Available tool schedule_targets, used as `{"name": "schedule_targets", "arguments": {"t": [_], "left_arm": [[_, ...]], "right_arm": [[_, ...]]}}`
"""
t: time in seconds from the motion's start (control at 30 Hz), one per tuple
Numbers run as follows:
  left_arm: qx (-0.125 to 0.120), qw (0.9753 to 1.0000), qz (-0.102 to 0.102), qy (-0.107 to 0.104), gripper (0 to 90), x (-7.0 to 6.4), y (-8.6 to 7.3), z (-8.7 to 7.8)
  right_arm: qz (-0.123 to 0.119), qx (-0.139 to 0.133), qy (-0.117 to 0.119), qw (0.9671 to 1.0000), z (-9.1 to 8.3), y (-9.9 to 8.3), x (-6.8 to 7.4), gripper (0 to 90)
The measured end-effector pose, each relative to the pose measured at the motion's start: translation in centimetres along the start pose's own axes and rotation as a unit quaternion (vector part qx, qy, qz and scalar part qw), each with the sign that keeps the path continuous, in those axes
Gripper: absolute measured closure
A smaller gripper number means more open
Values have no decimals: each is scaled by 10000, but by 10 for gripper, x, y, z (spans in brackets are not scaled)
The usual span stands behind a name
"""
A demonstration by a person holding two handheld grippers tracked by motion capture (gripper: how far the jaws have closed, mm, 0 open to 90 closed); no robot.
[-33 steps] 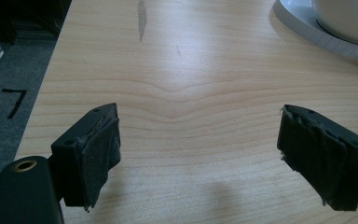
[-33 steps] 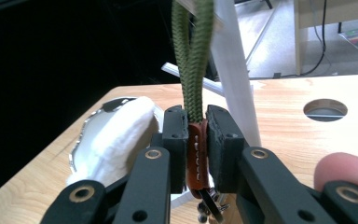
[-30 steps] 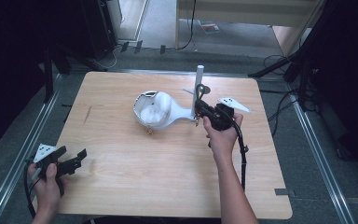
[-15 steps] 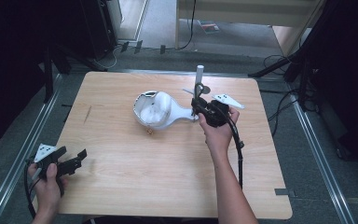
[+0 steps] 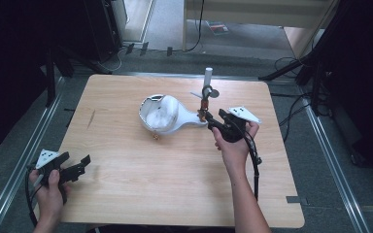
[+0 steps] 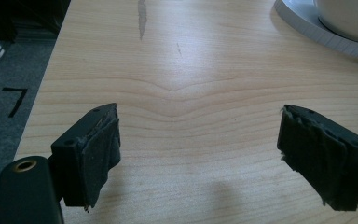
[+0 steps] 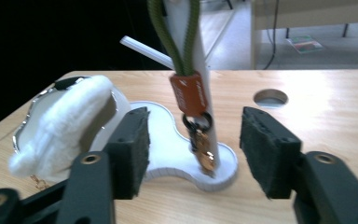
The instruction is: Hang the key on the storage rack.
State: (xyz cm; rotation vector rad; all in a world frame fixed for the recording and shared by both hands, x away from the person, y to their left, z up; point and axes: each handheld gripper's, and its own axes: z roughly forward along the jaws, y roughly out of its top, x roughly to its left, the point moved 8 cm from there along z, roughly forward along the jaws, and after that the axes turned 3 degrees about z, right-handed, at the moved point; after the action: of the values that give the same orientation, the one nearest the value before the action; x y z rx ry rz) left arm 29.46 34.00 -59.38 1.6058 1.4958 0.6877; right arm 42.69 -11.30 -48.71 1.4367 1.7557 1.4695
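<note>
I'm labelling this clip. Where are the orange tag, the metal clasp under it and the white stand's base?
orange tag [image 7: 189,94], right gripper view, its front face.
metal clasp [image 7: 202,144], right gripper view, its hanging body.
white stand's base [image 7: 170,151], right gripper view, its flat top.

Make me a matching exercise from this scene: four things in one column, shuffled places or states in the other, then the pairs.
Things:
1. left gripper
2. right gripper
3. orange tag
4. white fluffy pad

Places or states:
A. lying in the round dish of the white stand
B. open, at the stand's post
C. on the green cord
D. open, over bare table near its front left corner

Pairs: 1-D, 2-B, 3-C, 4-A
</note>
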Motion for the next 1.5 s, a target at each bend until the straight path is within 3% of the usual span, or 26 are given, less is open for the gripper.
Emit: {"name": "schedule_targets", "arguments": {"t": [0.1,0.2,0.43,0.9,1.13,1.5], "left_arm": [[-5,10000,-9,-2,140,0,0,0],[11,10000,-4,-4,141,0,0,0],[3,10000,-14,-2,141,0,0,0],[3,10000,-13,-6,140,0,0,0],[-13,10000,-16,0,140,0,0,0],[-31,10000,-11,-19,141,0,0,0]], "right_arm": [[-56,17,-96,9999,-5,-4,-4,339],[-122,104,-5,9999,-12,-9,-5,275],[-268,103,-330,9990,-28,-20,-19,222],[-258,140,-792,9964,-59,-38,-46,154],[-217,319,-947,9948,-71,-53,-61,153],[-63,374,-1206,9920,-106,-74,-86,153]]}}
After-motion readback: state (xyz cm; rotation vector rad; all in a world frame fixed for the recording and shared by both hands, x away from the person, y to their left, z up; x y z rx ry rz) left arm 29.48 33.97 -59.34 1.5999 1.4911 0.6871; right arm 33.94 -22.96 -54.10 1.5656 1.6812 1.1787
